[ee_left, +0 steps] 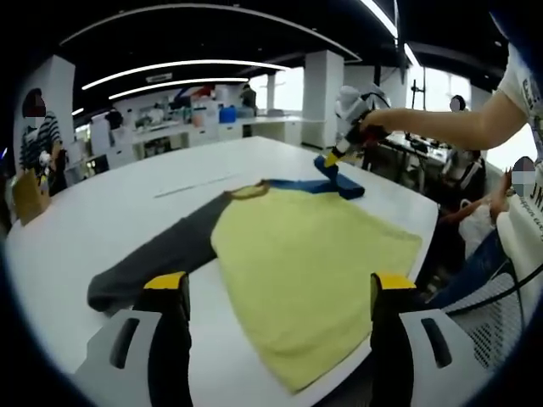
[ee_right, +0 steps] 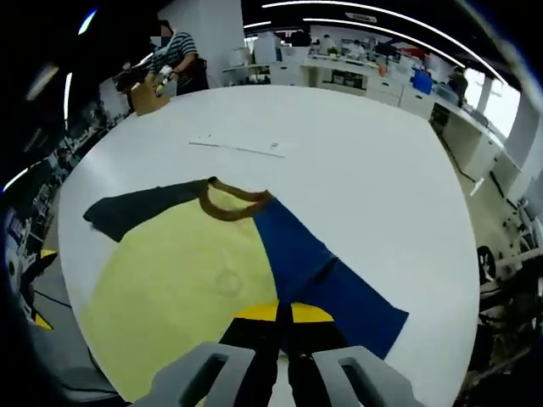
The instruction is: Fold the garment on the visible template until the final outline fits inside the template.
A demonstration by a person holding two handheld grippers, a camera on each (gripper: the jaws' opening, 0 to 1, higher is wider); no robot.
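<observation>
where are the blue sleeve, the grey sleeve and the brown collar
blue sleeve [ee_right: 327, 284], right gripper view, mid sleeve
grey sleeve [ee_left: 157, 254], left gripper view, middle of its length
brown collar [ee_right: 227, 203], right gripper view, curved neckline band

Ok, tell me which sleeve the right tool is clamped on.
The blue sleeve, pinched in the right tool and folded over the yellow body. The dark grey sleeve lies flat, untouched.
</observation>
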